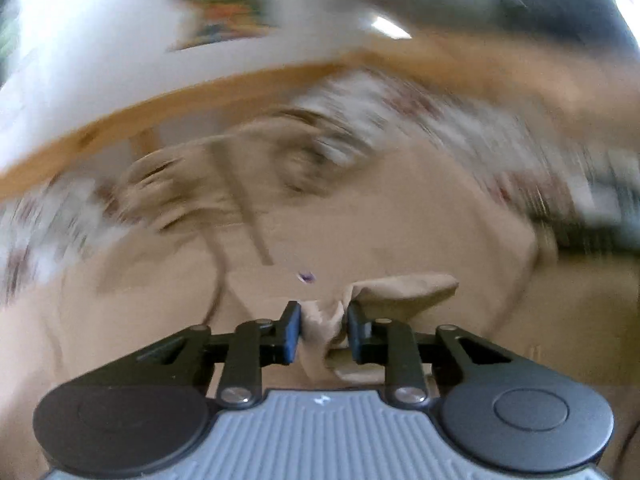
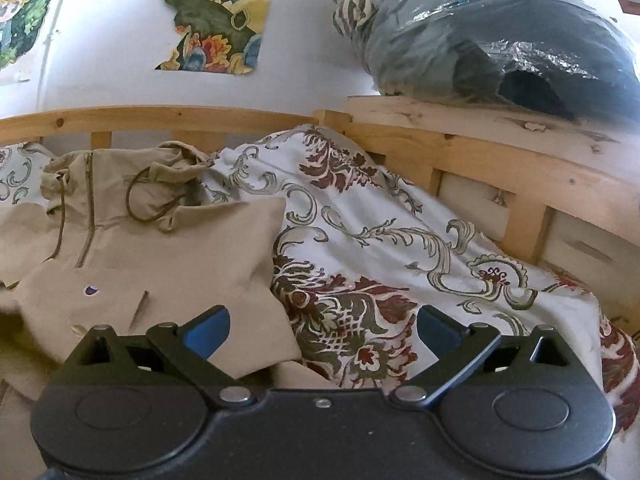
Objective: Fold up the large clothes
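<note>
Left gripper (image 1: 323,334): fingers clamped on a bunched fold of the beige hoodie (image 1: 400,216); view heavily blurred.
Right gripper (image 2: 323,334): fingers wide apart, holding nothing, above hoodie edge and bedspread.
Hoodie (image 2: 168,256): spread flat on the bed, zipper, drawstrings, small chest logo (image 2: 91,290) visible, hood toward the headboard.
Bedspread (image 2: 400,240): white, red-green floral, rumpled just right of hoodie.
Bed frame (image 2: 460,148): light wood rails behind.
Plastic bag (image 2: 500,36): dark clothes inside, on the frame ledge.
Wall posters (image 2: 220,16): colourful, farthest.
</note>
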The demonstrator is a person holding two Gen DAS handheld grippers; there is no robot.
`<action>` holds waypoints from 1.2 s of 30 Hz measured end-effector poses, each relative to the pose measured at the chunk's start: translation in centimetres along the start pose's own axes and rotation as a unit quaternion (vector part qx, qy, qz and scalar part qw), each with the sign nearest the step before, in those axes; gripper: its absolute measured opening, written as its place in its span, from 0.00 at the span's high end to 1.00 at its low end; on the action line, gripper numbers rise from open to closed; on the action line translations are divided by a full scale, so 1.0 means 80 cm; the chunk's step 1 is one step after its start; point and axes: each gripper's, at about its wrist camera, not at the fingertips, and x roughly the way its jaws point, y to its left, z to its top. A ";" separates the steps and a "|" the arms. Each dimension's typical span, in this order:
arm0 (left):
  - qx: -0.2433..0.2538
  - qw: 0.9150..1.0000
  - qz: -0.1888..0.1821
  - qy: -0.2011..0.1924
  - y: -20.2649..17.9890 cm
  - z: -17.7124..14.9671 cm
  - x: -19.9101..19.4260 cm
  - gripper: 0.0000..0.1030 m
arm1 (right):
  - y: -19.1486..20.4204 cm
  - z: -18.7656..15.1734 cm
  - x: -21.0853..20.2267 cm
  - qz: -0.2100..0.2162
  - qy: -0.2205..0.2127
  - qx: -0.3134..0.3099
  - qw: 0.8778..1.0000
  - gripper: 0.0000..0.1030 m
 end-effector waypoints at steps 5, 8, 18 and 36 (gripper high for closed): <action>-0.220 0.974 0.045 0.011 0.081 -0.028 -0.030 0.73 | 0.002 -0.001 0.001 0.001 0.002 0.001 1.000 0.03; -0.258 0.962 0.079 0.039 0.107 -0.054 -0.044 0.69 | 0.006 -0.003 0.003 0.005 0.006 -0.001 1.000 0.03; -0.269 0.959 0.089 -0.014 0.137 -0.063 -0.081 0.12 | 0.009 0.011 0.017 0.070 0.002 0.016 0.997 0.03; -0.140 0.985 0.025 0.096 0.135 0.005 0.044 1.00 | 0.024 0.030 0.098 0.142 0.053 0.054 0.987 0.32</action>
